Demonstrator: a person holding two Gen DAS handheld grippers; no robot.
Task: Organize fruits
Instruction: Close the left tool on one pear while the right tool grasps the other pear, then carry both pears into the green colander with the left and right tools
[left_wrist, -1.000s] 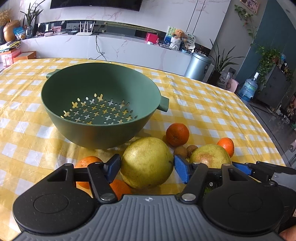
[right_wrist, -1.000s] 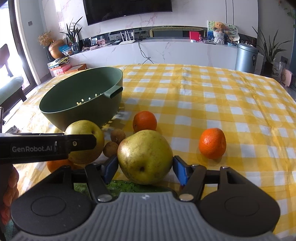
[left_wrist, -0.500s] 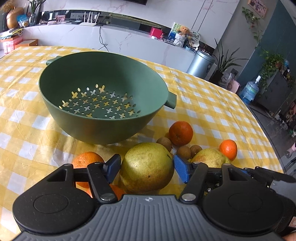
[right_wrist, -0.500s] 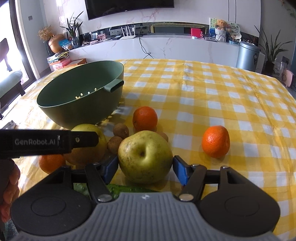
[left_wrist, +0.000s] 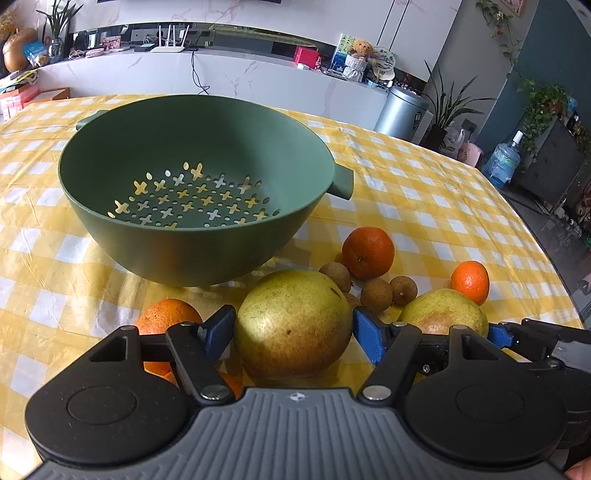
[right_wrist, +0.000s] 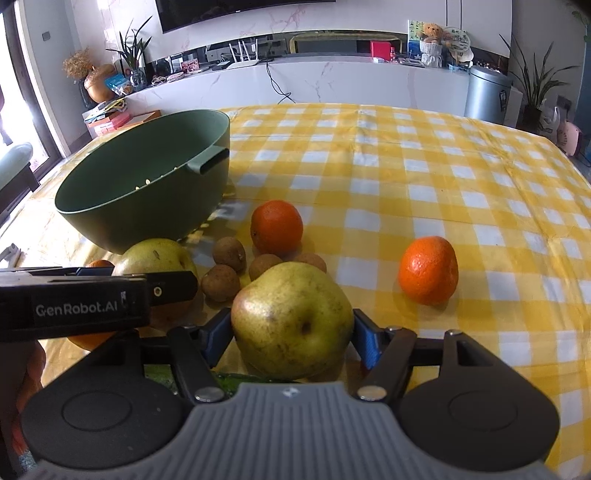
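Observation:
My left gripper (left_wrist: 293, 328) is shut on a yellow-green pear (left_wrist: 293, 323) and holds it above the table, in front of the green colander (left_wrist: 192, 184). My right gripper (right_wrist: 291, 326) is shut on a second pear (right_wrist: 291, 319), also lifted. The colander is also in the right wrist view (right_wrist: 147, 188), at the left. The left gripper body (right_wrist: 92, 299) crosses the right wrist view at the left, with its pear (right_wrist: 155, 256) behind it. The right gripper's pear shows in the left wrist view (left_wrist: 443, 314).
On the yellow checked tablecloth (right_wrist: 424, 177) lie tangerines (right_wrist: 277, 227) (right_wrist: 428, 269) (left_wrist: 168, 319) and several small brown longans (right_wrist: 229, 253). A green vegetable (right_wrist: 236, 380) lies under my right gripper. The table's right edge (left_wrist: 554, 258) drops off to the floor.
Both grippers have risen with their pears and moved a little toward the colander, which looms larger in the left wrist view. The fruits on the cloth have stayed put.

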